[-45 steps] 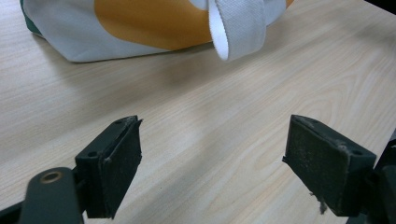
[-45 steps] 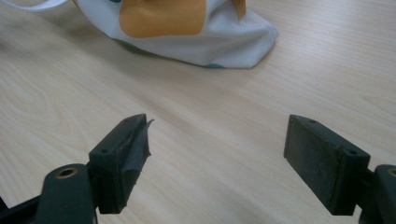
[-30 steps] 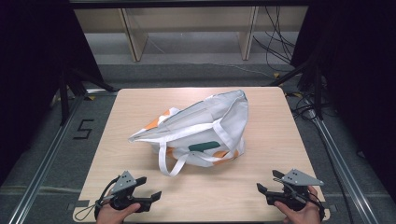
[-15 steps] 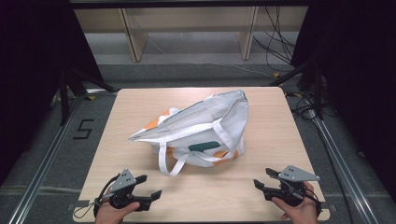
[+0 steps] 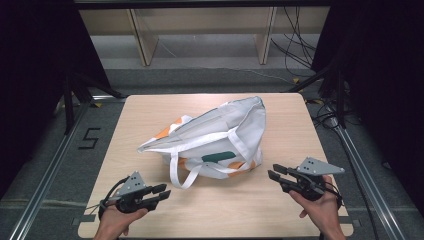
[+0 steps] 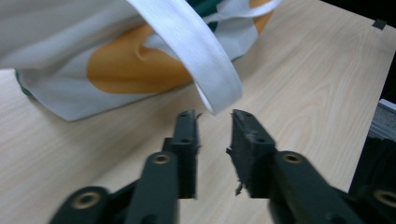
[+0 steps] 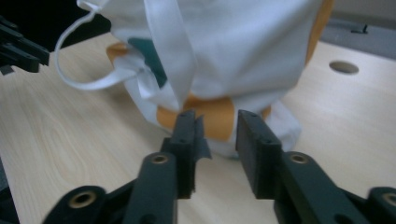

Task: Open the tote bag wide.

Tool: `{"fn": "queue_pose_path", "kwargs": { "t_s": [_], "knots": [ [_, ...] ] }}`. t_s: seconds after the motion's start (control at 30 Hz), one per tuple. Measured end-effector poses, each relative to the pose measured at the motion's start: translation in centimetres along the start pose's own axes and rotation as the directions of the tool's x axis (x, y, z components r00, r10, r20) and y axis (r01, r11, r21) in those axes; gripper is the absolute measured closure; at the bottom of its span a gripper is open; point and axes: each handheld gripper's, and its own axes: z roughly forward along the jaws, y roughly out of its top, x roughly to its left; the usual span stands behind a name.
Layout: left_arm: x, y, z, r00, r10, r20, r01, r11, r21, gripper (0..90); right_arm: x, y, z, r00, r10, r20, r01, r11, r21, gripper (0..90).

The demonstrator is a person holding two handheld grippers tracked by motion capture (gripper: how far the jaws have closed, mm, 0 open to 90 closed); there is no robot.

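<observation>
A white cloth tote bag (image 5: 215,137) with orange and dark green patches lies on its side in the middle of the wooden table (image 5: 300,125). Its white strap loop (image 5: 182,175) hangs toward the front. My left gripper (image 5: 162,192) is open near the front left, its tips just short of the strap (image 6: 196,51). My right gripper (image 5: 274,172) is open at the front right, pointing at the bag's lower corner (image 7: 219,112). Both grippers (image 6: 214,116) (image 7: 217,116) hold nothing.
Bare wood lies in front of the bag and along the table's edges. A round hole (image 7: 344,66) sits in the tabletop beyond the bag. Shelving legs (image 5: 142,45) and cables (image 5: 295,50) stand on the floor behind the table.
Both grippers have moved a little forward and inward toward the bag. The bag has not moved.
</observation>
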Motion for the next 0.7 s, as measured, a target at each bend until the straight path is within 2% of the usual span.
{"fn": "queue_pose_path", "kwargs": {
  "t_s": [0.03, 0.07, 0.1, 0.13, 0.17, 0.2, 0.23, 0.27, 0.3, 0.33, 0.37, 0.4, 0.43, 0.47, 0.53, 0.57, 0.6, 0.63, 0.7],
  "knots": [
    [0.3, 0.2, -0.1, 1.0, -0.002, -0.001, 0.002, 0.9999, -0.011, 78.5, 0.1, 0.6, 0.2, 0.9999, -0.013, 0.008, 0.013, 1.0, -0.027, 74.6],
    [0.8, 0.7, -0.3, 1.0, 0.005, -0.007, -0.005, 0.9997, -0.025, 82.3, 0.1, 1.1, 0.1, 0.9998, -0.02, -0.007, 0.02, 1.0, 0.004, 78.1],
    [0.9, 1.0, -0.3, 0.9999, -0.006, -0.008, 0.006, 0.9992, -0.04, 85.3, 0.1, 2.0, 0.2, 0.9982, -0.059, -0.008, 0.059, 0.998, -0.015, 81.8],
    [1.5, 1.6, -0.5, 0.9997, 0.023, -0.007, -0.023, 0.9987, -0.046, 87.3, 0.3, 2.5, 0.2, 0.9975, -0.069, -0.013, 0.069, 0.998, -0.014, 83.8],
    [1.7, 2.2, -0.5, 0.9997, 0.019, -0.014, -0.02, 0.9985, -0.052, 88.5, 0.2, 3.5, 0.3, 0.9914, -0.13, -0.016, 0.13, 0.991, -0.018, 86.2],
    [1.7, 2.2, -0.5, 0.9997, 0.019, -0.014, -0.02, 0.9985, -0.052, 89.1, 0.6, 4.3, 0.4, 0.9915, -0.13, -0.006, 0.13, 0.991, -0.015, 87.8],
    [2.1, 3.3, -0.5, 0.9998, -0.01, -0.015, 0.009, 0.9977, -0.067, 89.2, 0.7, 5.1, 0.6, 0.9871, -0.16, 0.001, 0.16, 0.987, -0.029, 88.8],
    [2.4, 3.8, -0.5, 0.9998, -0.011, -0.018, 0.009, 0.9971, -0.076, 89.2, 0.6, 6.0, 0.6, 0.9846, -0.174, -0.016, 0.174, 0.985, -0.015, 90.0],
    [2.4, 3.8, -0.5, 0.9998, -0.011, -0.018, 0.009, 0.9971, -0.076, 89.3, 0.6, 6.0, 0.6, 0.9846, -0.174, -0.016, 0.174, 0.985, -0.015, 90.0],
    [2.9, 5.2, -0.6, 0.9997, -0.01, -0.02, 0.008, 0.9959, -0.09, 89.4, 0.6, 7.6, 1.0, 0.9801, -0.198, -0.017, 0.198, 0.98, -0.028, 90.0],
    [2.9, 5.2, -0.6, 0.9997, -0.01, -0.02, 0.008, 0.9959, -0.09, 89.4, 0.6, 8.4, 1.3, 0.9769, -0.213, -0.015, 0.213, 0.977, -0.029, 90.0],
    [3.2, 6.2, -0.5, 0.9995, 0.017, -0.027, -0.019, 0.996, -0.088, 89.4, 0.6, 9.1, 1.5, 0.9754, -0.22, -0.009, 0.22, 0.975, -0.042, 90.0],
    [3.2, 6.2, -0.5, 0.9995, 0.017, -0.027, -0.019, 0.996, -0.088, 89.4, 0.6, 9.1, 1.5, 0.9754, -0.22, -0.009, 0.22, 0.975, -0.042, 90.0],
    [3.1, 7.5, -0.3, 0.9995, 0.025, -0.019, -0.027, 0.9964, -0.08, 89.4, 0.7, 10.7, 2.0, 0.971, -0.239, -0.012, 0.238, 0.97, -0.041, 90.0],
    [3.2, 8.5, 0.1, 0.9997, 0.025, -0.004, -0.025, 0.9961, -0.085, 89.4, 0.7, 11.9, 2.5, 0.9686, -0.248, -0.015, 0.247, 0.968, -0.037, 90.0],
    [3.2, 8.5, 0.1, 0.9997, 0.025, -0.004, -0.025, 0.9961, -0.085, 89.4, 0.8, 12.6, 2.8, 0.9683, -0.25, -0.011, 0.249, 0.968, -0.024, 90.0],
    [3.3, 9.3, 0.3, 0.9991, 0.04, -0.016, -0.041, 0.9965, -0.073, 89.4, 0.8, 12.6, 2.8, 0.9683, -0.25, -0.011, 0.249, 0.968, -0.024, 90.0],
    [3.4, 9.9, 0.6, 0.9986, 0.044, -0.029, -0.046, 0.9966, -0.069, 89.4, 0.7, 13.5, 3.4, 0.962, -0.273, -0.014, 0.272, 0.962, -0.021, 90.0],
    [4.1, 11.4, 1.5, 0.9981, 0.046, -0.041, -0.049, 0.9971, -0.059, 89.4, 0.8, 15.2, 4.8, 0.9588, -0.284, -0.009, 0.284, 0.959, -0.004, 90.0]
  ]
}}
